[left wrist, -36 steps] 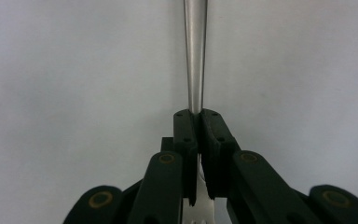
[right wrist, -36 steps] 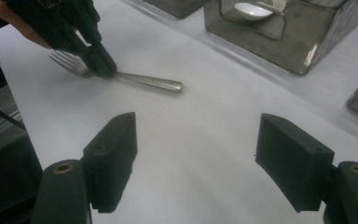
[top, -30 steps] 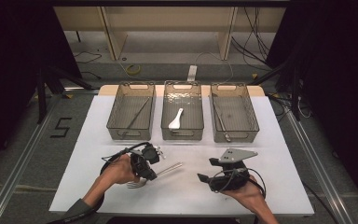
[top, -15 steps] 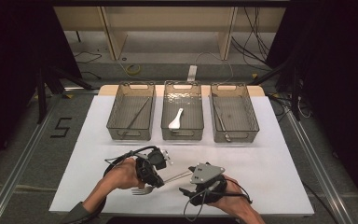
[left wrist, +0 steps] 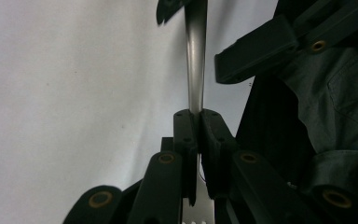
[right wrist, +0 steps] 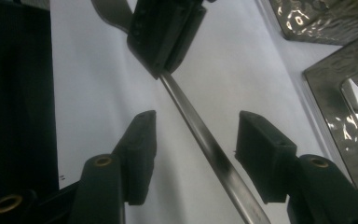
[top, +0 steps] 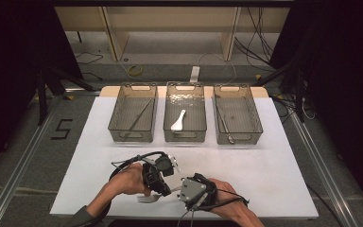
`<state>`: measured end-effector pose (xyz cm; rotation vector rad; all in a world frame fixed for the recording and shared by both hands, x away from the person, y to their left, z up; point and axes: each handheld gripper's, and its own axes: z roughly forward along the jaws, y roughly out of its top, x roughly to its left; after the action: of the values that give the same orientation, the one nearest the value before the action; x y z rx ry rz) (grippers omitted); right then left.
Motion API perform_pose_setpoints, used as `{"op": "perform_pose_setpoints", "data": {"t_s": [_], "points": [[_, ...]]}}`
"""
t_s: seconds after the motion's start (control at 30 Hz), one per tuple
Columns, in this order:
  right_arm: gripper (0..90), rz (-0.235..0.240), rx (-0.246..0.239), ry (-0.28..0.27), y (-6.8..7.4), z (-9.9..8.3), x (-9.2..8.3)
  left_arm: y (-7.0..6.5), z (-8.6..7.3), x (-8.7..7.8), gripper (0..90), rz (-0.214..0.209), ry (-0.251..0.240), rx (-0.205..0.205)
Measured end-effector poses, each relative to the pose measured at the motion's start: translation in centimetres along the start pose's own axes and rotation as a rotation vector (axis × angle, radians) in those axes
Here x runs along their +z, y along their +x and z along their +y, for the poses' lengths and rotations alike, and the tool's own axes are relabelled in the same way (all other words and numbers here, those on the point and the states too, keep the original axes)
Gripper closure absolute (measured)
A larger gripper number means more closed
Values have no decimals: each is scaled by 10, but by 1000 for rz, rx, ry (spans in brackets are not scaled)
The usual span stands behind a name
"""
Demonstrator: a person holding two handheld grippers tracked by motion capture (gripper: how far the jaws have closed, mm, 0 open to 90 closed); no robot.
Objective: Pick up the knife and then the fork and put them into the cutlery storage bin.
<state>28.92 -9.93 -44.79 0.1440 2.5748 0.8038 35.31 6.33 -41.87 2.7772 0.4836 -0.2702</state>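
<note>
Fork (top: pixel 147 197): we saw it near the table's (top: pixel 274 175) front edge, tines poking left; handle mostly hidden under both grippers.
Left gripper (left wrist: pixel 199 135): jaws clamped on the fork's neck; tines cut off at the frame bottom.
Right gripper (right wrist: pixel 193 135): jaws had just been closing, handle between them, pads not touching it.
Handle end: we couldn't make it out.

left claw (left wrist: pixel 198 140) clamped on fork (left wrist: pixel 196 65) | handle runs upward | right claw (left wrist: pixel 256 51) beside it | white table (left wrist: pixel 74 93)
</note>
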Motion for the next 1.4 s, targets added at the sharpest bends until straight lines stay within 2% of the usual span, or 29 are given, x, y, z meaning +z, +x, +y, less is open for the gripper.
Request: {"op": "perform_pose_setpoints", "data": {"t_s": [0.27, 0.4, 0.53, 0.6, 0.63, 0.67, 0.8, 0.9, 1.03, 1.1, 1.17, 1.23, 1.27, 1.3, 1.4], "points": [[624, -1, -70, 5, 4, 3, 7, -3, 2, 2, 851, -18, 10, 13], [694, -17, -85, 13, 6, 2, 8, -4, 2, 2, 850, -30, 13, 17], [738, -12, -103, 16, 8, 2, 7, -5, 2, 3, 850, -37, 19, 21], [756, -9, -130, 18, 10, 2, 7, -5, 2, 4, 850, -43, 21, 16], [765, -1, -170, 26, 9, 2, 7, -5, 2, 4, 849, -45, 19, 13], [781, -8, -186, 29, 10, 2, 7, -5, 2, 5, 848, -47, 18, 13], [870, 16, -258, 43, 13, 1, 8, -4, 3, 3, 852, -53, 20, 19], [876, 32, -272, 44, 12, 1, 7, -4, 3, 3, 851, -60, 10, 20], [879, 32, -269, 47, 11, 0, 5, -4, 4, 2, 841, -56, -3, 22], [880, 33, -248, 44, 10, -1, 5, -4, 4, 0, 827, -52, -37, 13], [880, 28, -245, 53, 7, -3, 4, -3, 4, -3, 756, -38, -62, -7], [881, 26, -214, 56, 5, -6, 5, -2, 4, -8, 684, -8, -92, -13], [881, 27, -217, 65, 3, -8, 5, -2, 4, -11, 618, 11, -111, -23], [881, 32, -207, 65, 1, -9, 5, -1, 4, -14, 601, 22, -126, -29], [880, 18, -150, 71, -6, -15, 5, 1, 2, -24, 519, 62, -222, -50]]}}
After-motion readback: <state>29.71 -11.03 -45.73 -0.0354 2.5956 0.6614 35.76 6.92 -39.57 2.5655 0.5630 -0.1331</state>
